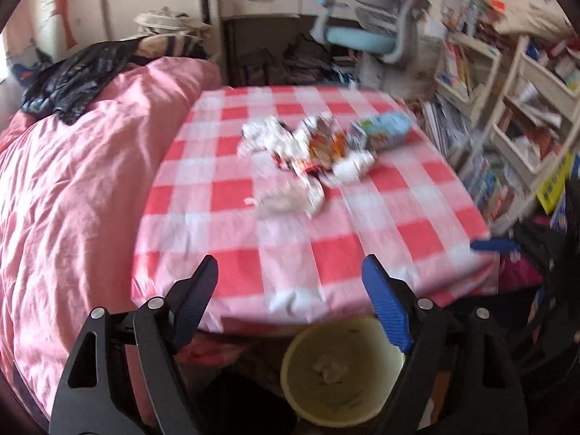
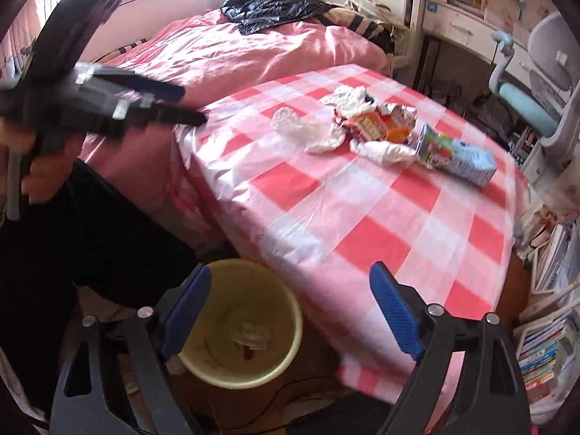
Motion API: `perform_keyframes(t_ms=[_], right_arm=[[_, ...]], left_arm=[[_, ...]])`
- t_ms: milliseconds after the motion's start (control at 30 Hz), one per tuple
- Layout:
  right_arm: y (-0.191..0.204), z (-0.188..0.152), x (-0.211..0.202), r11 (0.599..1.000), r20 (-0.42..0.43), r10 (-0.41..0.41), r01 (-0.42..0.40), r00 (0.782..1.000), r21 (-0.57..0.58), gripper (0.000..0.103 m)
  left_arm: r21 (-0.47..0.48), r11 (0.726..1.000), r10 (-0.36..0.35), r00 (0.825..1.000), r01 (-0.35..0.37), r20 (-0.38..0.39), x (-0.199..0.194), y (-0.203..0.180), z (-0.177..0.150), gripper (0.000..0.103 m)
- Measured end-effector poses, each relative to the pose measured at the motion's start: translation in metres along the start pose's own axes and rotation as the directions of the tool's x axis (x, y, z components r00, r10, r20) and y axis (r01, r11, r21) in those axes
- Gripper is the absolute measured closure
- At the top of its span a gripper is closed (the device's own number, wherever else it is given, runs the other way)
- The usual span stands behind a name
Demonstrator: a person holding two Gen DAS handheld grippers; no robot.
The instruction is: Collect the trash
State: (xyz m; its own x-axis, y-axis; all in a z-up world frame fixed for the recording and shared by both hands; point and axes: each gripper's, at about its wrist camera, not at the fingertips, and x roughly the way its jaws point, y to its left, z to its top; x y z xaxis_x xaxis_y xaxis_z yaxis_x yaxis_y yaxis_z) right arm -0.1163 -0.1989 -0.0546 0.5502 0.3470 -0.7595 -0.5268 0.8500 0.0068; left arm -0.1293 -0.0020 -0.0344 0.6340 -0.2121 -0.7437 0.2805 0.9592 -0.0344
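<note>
A pile of crumpled wrappers and tissues lies mid-table on the red-and-white checked cloth, with a blue-green drink carton lying at its right. One white scrap sits at the near table edge. My left gripper is open and empty above that edge, with the yellow bin below it. My right gripper is also open and empty, over the bin, which holds crumpled paper. The right wrist view shows the pile, the carton and the left gripper.
A bed with a pink duvet runs along the table's left side, a black bag on it. A desk chair stands beyond the table. Shelves of books crowd the right. A person's dark clothing is left of the bin.
</note>
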Motion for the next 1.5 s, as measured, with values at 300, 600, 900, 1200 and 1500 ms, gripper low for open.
perform_keyframes(t_ms=[300,600,900,1200,1500], right_arm=[[-0.017,0.017,0.009,0.99,0.094,-0.099,0.089,0.991,0.108,0.012],[-0.019,0.028,0.015,0.985,0.149,-0.133,0.115,0.98,0.125,0.011],[-0.022,0.033,0.017,0.986,0.17,-0.132,0.112,0.977,0.119,0.009],[-0.028,0.034,0.016,0.984,0.186,-0.138,0.113,0.973,0.138,0.009],[-0.026,0.035,0.02,0.985,0.175,-0.141,0.121,0.974,0.121,0.009]], left_arm=[[-0.131,0.989,0.094,0.971,-0.066,0.219,0.02,0.014,0.103,0.01],[-0.184,0.959,0.233,0.968,-0.214,0.089,0.074,0.031,0.096,0.007],[-0.146,0.962,0.246,0.965,-0.231,0.093,0.087,0.028,0.097,0.007],[-0.098,0.967,0.242,0.967,-0.234,0.084,0.093,0.02,0.099,0.007],[-0.11,0.968,0.234,0.967,-0.224,0.096,0.09,0.024,0.101,0.007]])
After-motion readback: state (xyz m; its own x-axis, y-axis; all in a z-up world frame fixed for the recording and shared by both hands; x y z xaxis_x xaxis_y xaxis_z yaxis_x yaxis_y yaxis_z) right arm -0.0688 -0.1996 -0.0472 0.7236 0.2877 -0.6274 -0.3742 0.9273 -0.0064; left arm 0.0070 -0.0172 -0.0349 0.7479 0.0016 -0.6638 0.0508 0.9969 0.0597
